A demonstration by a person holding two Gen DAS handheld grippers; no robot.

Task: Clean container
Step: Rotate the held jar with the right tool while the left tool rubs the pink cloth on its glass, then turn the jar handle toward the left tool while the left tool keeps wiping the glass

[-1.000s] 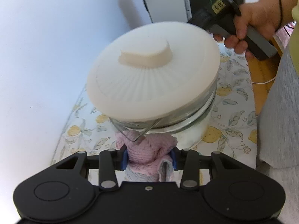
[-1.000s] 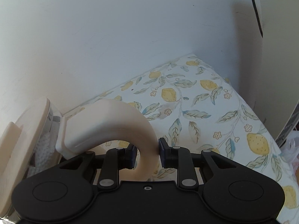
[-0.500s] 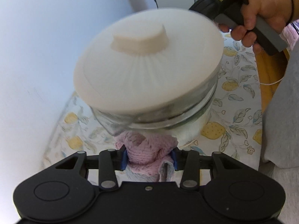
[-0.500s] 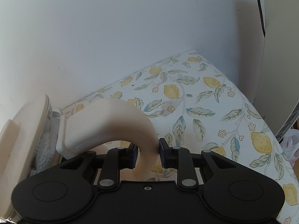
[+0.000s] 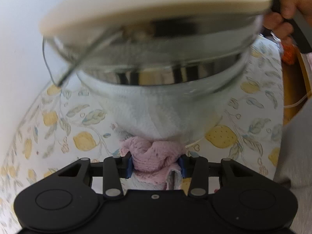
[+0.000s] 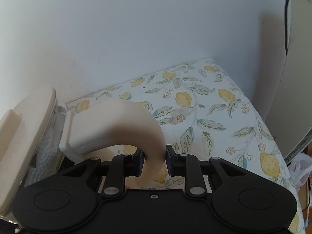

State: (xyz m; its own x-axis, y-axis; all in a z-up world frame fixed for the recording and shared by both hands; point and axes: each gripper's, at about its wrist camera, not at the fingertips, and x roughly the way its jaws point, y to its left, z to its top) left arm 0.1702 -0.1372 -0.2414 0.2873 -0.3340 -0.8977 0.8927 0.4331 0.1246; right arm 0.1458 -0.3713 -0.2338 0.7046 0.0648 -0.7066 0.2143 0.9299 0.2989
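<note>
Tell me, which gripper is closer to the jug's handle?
Right. The right gripper is shut on the handle itself. The left gripper holds a pink cloth against the jug, away from the handle.

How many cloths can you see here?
1: a pink cloth, clamped in the left gripper just below the glass jug. The white material inside the jug may be another cloth; it is too blurred to tell.

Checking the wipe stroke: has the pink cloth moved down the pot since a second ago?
Yes. The cloth in the left tongs dropped from under the lid towards the tablecloth.
</note>
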